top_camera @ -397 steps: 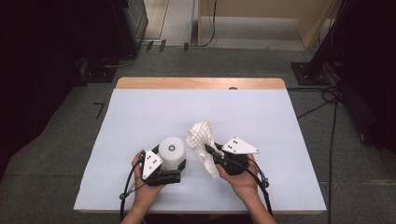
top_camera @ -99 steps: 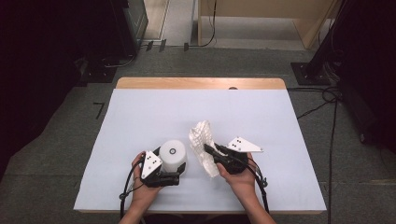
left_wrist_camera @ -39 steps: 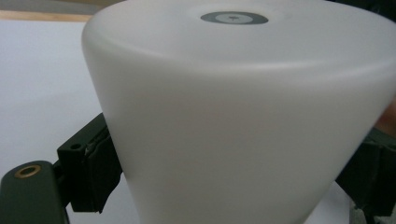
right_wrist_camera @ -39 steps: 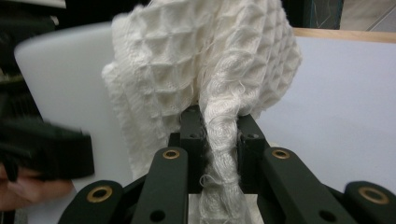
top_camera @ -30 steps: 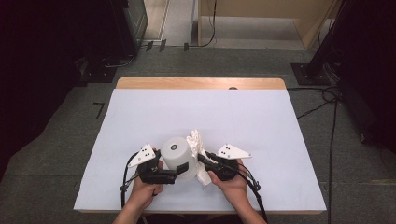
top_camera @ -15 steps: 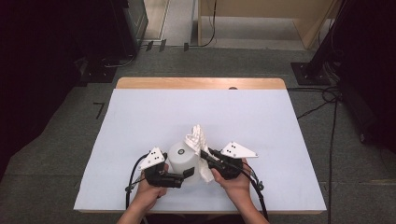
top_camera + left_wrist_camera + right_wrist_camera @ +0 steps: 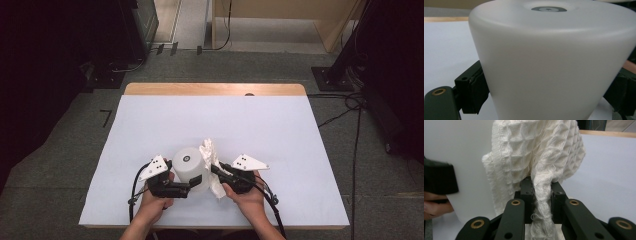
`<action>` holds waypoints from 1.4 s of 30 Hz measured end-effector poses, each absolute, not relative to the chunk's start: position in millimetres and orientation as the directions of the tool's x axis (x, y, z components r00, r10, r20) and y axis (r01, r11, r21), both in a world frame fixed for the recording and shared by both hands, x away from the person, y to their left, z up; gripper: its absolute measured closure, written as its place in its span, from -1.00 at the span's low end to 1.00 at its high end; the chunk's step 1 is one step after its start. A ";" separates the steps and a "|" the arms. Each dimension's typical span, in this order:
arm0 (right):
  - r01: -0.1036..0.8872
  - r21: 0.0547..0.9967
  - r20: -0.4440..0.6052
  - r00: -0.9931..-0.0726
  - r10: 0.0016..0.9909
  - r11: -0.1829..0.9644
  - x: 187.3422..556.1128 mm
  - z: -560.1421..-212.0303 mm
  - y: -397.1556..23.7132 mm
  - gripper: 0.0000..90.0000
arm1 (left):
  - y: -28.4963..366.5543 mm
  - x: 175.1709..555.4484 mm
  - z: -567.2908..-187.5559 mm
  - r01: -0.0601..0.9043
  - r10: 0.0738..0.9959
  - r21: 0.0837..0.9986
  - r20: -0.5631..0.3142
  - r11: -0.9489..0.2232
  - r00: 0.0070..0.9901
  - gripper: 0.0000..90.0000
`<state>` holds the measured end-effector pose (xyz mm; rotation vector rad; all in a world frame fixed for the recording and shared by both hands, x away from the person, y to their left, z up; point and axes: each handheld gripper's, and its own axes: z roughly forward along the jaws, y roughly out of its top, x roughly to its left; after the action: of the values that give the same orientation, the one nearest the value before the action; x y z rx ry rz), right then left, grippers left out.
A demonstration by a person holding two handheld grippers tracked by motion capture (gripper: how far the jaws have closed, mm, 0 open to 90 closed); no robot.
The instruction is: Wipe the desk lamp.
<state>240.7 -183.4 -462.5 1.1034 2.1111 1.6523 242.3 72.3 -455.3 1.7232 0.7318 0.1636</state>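
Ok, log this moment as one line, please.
left gripper: shut on white cup | right gripper: shut on waffle cloth | cloth against cup's side | white table cover

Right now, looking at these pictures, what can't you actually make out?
- Left gripper view: the white cup runs past the bottom edge, so its base is cut off.
- Right gripper view: the cloth runs off the top edge.
- High view: the cup's small round top mark is too small to read.
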 end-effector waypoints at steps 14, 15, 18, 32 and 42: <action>0.413 0.907 0.246 -0.679 0.691 0.083 242.3 -462.6 -185.4 0.73 | 75.3 241.2 -452.4 0.363 0.555 0.928 -0.260 -0.081 0.790 -0.81; 0.413 0.905 0.233 -0.674 0.701 0.096 242.9 -465.2 -184.8 0.73 | 78.2 241.8 -452.5 0.342 0.573 0.937 -0.240 -0.075 0.784 -0.81; 0.414 0.906 0.232 -0.667 0.708 0.093 244.1 -465.1 -186.9 0.73 | 80.1 242.4 -454.3 0.314 0.605 0.945 -0.198 -0.091 0.771 -0.81; 0.430 0.902 0.255 -0.590 0.766 0.031 253.8 -466.6 -211.6 0.74 | 77.3 251.5 -483.5 0.268 0.744 0.940 -0.023 -0.211 0.667 -0.82; 0.433 0.901 0.259 -0.599 0.758 0.035 252.6 -467.9 -208.8 0.74 | 74.5 247.1 -483.6 0.290 0.764 0.923 0.006 -0.253 0.646 -0.82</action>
<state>252.6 -208.8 -467.9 1.2162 2.0255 1.5861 247.1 74.5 -483.6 1.8254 0.8423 0.5696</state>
